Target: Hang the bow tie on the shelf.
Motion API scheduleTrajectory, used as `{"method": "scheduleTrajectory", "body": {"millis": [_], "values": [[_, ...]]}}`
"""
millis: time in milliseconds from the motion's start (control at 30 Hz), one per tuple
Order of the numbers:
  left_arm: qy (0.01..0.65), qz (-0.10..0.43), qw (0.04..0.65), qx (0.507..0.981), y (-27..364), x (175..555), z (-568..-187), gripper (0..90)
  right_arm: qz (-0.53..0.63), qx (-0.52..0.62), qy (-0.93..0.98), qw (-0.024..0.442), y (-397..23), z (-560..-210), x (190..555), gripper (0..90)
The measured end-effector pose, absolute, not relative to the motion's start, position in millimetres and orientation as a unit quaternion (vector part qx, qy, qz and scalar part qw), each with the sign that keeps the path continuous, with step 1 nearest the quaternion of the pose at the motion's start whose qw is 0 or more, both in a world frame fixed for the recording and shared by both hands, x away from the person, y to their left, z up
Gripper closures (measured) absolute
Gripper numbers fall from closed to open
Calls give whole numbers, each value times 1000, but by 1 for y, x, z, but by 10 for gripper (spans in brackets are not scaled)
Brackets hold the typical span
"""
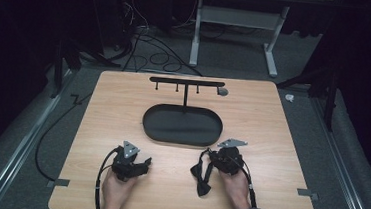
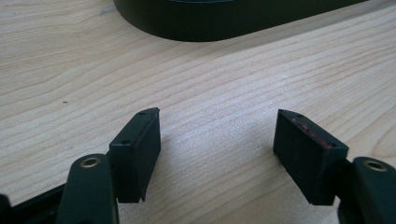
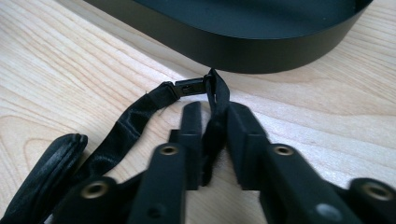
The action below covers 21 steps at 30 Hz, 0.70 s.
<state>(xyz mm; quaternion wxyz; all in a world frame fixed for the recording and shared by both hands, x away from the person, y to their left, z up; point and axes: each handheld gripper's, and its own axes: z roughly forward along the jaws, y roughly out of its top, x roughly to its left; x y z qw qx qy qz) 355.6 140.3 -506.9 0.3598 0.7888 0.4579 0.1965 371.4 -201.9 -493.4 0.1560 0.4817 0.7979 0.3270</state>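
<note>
Wooden table [image 1: 273,116]; right gripper [image 3: 215,121] view: pinched black strap [image 3: 140,112].

The tray [image 1: 182,126] sits at the table [image 1: 281,142] centre, with the hook stand [image 1: 186,82] rising from its far edge. Nearer the person, the bow tie [image 1: 200,178] lies just in front of the tray — right gripper [image 3: 214,122] on its strap, left gripper [image 1: 138,167] well apart to the left.
</note>
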Motion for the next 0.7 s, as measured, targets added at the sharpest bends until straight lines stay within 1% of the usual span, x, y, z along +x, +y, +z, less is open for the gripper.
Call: {"method": "scheduleTrajectory", "body": {"millis": [67,167,700], "values": [[458,196,360,789,140,356,-507,324,326,480,799,156,-202,-493,372,855],[458,197,360,789,140,356,-507,324,326,478,801,155,-202,-493,371,869],[457,195,360,790,140,356,-507,317,368,448,795,179,-213,-458,359,873]]}}
